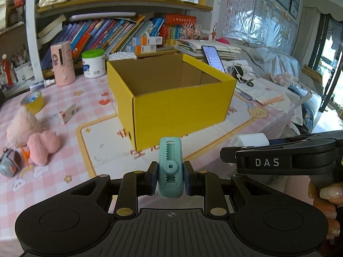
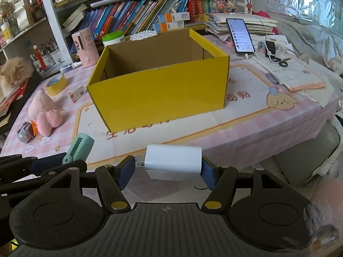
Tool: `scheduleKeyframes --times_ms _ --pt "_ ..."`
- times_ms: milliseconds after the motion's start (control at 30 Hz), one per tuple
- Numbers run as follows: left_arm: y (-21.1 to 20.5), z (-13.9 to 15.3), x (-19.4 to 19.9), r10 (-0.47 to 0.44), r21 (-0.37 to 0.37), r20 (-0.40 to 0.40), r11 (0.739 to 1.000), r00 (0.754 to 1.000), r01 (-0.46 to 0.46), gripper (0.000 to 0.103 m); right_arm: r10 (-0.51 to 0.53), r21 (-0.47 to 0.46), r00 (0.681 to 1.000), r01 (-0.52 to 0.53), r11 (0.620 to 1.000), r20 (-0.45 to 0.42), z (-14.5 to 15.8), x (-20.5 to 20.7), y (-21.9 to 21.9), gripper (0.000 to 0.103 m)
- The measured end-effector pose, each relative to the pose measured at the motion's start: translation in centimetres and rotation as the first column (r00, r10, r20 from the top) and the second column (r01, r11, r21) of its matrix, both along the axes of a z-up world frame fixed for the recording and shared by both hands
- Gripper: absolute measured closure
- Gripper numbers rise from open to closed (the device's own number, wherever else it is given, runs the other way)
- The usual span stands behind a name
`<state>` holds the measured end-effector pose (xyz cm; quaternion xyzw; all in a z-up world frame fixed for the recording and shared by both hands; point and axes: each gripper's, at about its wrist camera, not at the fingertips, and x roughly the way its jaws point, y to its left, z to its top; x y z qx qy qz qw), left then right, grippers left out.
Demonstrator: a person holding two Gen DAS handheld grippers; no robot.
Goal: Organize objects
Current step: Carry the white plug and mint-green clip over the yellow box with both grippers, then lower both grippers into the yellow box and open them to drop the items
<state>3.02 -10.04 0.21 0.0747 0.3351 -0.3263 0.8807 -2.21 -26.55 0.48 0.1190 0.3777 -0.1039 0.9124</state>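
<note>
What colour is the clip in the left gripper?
Teal clip, clearest in the left wrist view.

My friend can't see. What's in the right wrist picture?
The right gripper holds a white charger block between its blue pads, facing an open yellow cardboard box on a pink checked tablecloth. At lower left, the left gripper holds a mint-green clip; pink plush toys lie beyond.

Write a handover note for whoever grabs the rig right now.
Left gripper: shut on the teal clip, held above the table.
Right gripper: shut on the white charger, held above the table's near edge.
Yellow box: open, ahead of both grippers; what shows of its inside looks empty.
Done: both items picked up.
Left: drop both in the box; then likely the pink plush, tape roll and small carton left of it.
</note>
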Motion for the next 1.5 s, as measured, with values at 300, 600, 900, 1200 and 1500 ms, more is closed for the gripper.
scheduleKeyframes --times_ms 300,600,900,1200,1500 --pt "-2.2 1.7 2.7 -0.009 -0.022 0.055 1.000 0.998 0.010 0.080 0.010 -0.015 0.999 -0.009 1.000 0.034 1.2 3.0 -1.9 0.040" --pt "-5.0 4.4 6.0 0.013 -0.055 0.129 0.998 0.992 -0.006 0.080 0.072 -0.047 0.989 -0.066 0.997 0.126 4.8 6.9 -4.4 0.040" --pt "-7.8 4.9 10.4 0.085 -0.047 0.120 0.996 0.989 -0.080 0.080 0.173 -0.128 0.967 -0.151 0.980 0.188 7.1 12.1 -7.4 0.040" --pt "-11.5 2.5 15.8 0.133 0.051 0.023 0.990 0.991 -0.134 0.080 0.322 -0.188 0.941 -0.298 0.936 0.108 5.5 19.8 -10.0 0.040" --pt "-14.5 -0.6 18.2 0.150 0.253 -0.006 0.957 0.989 -0.144 0.080 0.571 -0.280 0.812 -0.579 0.766 -0.118 2.0 26.1 -8.9 0.040"
